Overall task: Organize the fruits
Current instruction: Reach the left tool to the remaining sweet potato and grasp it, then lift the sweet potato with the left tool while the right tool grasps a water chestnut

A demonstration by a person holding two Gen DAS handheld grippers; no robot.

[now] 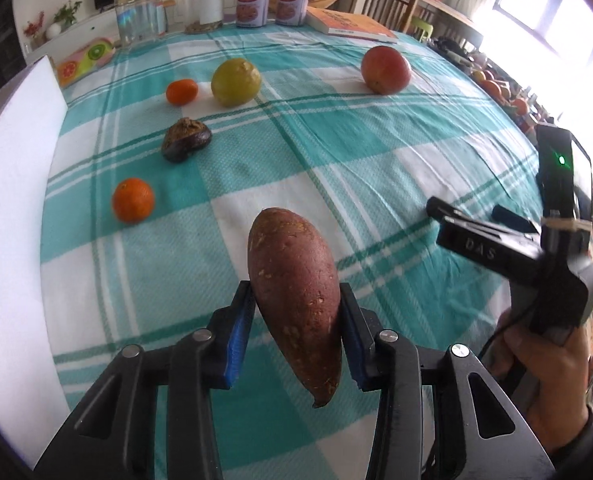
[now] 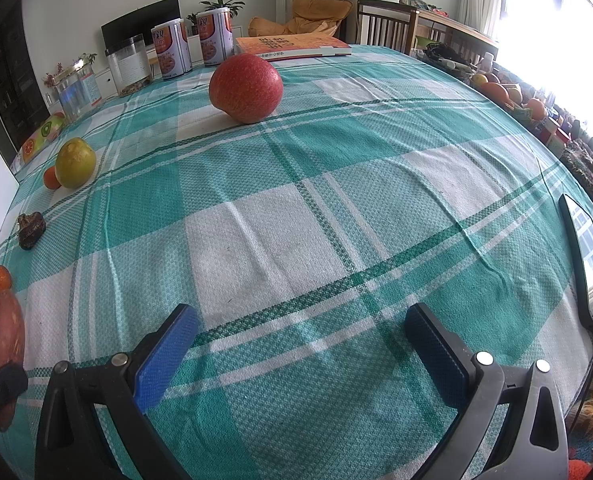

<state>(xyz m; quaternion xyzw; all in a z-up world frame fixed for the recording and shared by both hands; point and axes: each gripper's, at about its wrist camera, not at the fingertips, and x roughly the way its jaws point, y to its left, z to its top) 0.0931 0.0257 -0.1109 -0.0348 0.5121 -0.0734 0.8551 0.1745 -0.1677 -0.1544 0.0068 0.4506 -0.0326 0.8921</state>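
Left gripper [image 1: 296,320] is clamped on a sweet potato [image 1: 296,300], held above the near checked tablecloth [image 1: 376,152]; right gripper [image 2: 300,344] hovers empty, pads apart, facing the far red fruit [image 2: 245,88]. Carrying seems the step in hand: next the sweet potato likely needs setting beside the left row of mandarin [image 1: 133,200], dark fruit [image 1: 186,139], small orange [image 1: 182,91] and yellow-green citrus [image 1: 235,82]. Its body reads "DAS"
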